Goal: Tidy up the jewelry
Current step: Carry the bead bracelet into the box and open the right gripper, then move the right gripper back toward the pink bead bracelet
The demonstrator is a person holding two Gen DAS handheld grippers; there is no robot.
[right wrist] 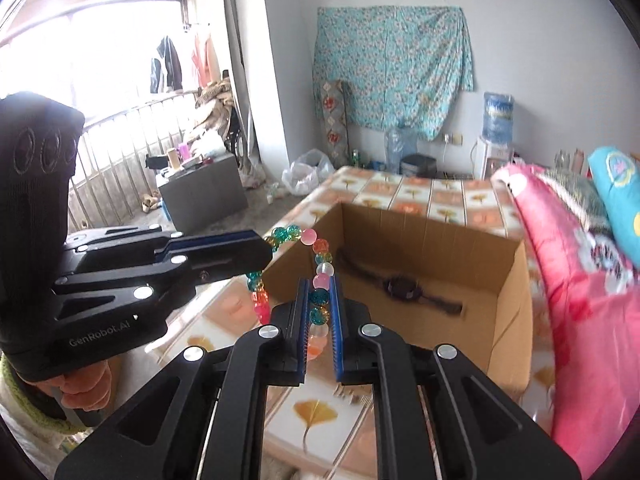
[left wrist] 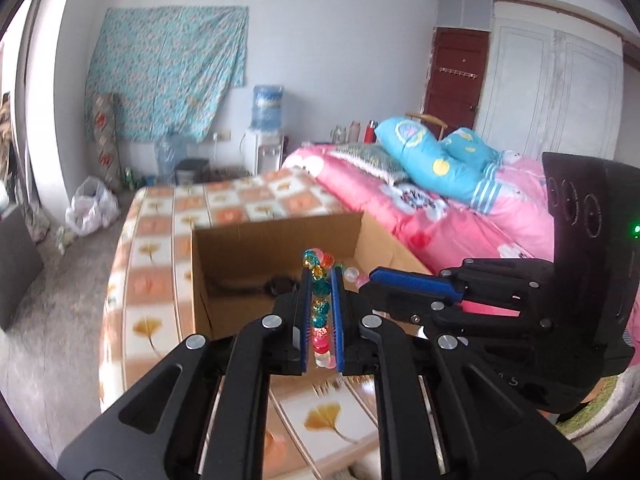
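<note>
The bead bracelet (right wrist: 318,258) mixes teal, pink, orange, yellow and milky white. The cardboard box (right wrist: 516,300) is plain brown. The bed cover (left wrist: 152,280) shows orange-and-white checks with yellow ginkgo leaves. The quilt (left wrist: 460,224) is pink, floral.

A bracelet (right wrist: 316,264) of teal, pink, orange, yellow and frosted beads is held stretched between the left gripper (left wrist: 321,304) and right gripper (right wrist: 319,308), above the cardboard box (right wrist: 516,288). A dark wristwatch (right wrist: 402,288) is seen lying flat on the box floor, beyond both fingertips.
</note>
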